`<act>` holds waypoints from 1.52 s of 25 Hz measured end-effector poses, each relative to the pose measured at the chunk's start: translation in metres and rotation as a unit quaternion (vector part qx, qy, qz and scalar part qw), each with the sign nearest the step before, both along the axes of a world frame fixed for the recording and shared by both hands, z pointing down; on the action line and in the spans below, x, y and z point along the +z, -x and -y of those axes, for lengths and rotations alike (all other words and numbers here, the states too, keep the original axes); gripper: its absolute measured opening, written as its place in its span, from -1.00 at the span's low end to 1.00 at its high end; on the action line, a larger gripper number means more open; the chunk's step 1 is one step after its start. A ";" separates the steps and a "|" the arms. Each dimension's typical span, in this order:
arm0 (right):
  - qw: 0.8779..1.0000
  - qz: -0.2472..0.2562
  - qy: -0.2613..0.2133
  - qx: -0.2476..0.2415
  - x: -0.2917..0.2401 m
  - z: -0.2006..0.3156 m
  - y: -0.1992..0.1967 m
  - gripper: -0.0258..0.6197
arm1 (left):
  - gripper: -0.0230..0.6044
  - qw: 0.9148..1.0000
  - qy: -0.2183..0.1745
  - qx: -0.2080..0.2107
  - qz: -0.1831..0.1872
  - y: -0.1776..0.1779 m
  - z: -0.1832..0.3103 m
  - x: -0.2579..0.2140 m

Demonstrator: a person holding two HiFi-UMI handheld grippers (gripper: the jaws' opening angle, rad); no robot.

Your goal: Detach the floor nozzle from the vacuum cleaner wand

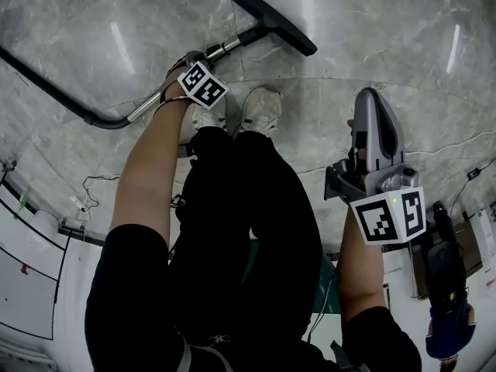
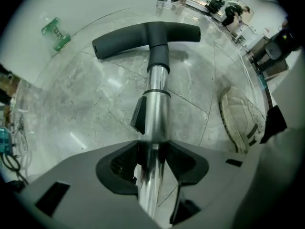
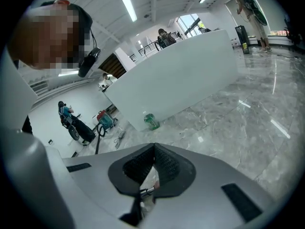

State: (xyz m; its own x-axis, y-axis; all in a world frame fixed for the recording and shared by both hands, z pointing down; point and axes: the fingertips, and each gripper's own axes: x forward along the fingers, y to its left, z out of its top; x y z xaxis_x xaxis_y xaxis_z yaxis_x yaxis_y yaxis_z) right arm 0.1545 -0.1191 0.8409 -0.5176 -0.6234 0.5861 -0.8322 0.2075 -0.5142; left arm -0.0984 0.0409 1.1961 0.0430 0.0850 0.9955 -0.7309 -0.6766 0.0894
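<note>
The black floor nozzle [image 1: 271, 18] lies flat on the marble floor and sits on the end of the chrome wand [image 1: 225, 49]. In the left gripper view the nozzle [image 2: 143, 37] is a T-shaped bar beyond the wand [image 2: 156, 113], with a black collar between them. My left gripper [image 1: 194, 59] points straight down, and its pads close on both sides of the wand [image 2: 152, 144]. A black hose [image 1: 46, 84] runs off to the left from the wand. My right gripper [image 1: 370, 99] hangs off to the right above the floor, its jaws shut with nothing between them [image 3: 153, 149].
The person's white shoes [image 1: 260, 111] stand just behind the wand; one shoe [image 2: 240, 120] is right of it. A green bottle [image 2: 56, 32] stands on the floor, near a white counter [image 3: 181, 75]. Cables [image 1: 89, 192] trail at the left wall.
</note>
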 end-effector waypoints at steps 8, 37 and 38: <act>0.999 0.038 0.024 -0.008 -0.031 -0.040 0.046 -0.88 | -0.34 0.991 -0.094 0.012 -0.095 -0.036 0.034 -0.134; 0.975 0.114 0.129 0.142 -0.083 -0.010 0.115 -0.49 | -0.36 0.936 -0.191 0.110 -0.274 -0.098 0.049 -0.366; 0.976 0.114 0.126 0.137 -0.087 -0.009 0.118 -0.49 | -0.41 0.935 -0.192 0.117 -0.276 -0.099 0.050 -0.365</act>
State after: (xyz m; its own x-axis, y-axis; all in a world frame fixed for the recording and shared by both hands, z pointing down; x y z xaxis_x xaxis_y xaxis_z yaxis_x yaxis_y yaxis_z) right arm 0.0367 -0.1098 0.7544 -0.4864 -0.6069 0.6285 -0.6971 -0.1640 -0.6979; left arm 0.0004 -0.0087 0.8313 0.5835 -0.2022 0.7865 -0.4739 -0.8713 0.1276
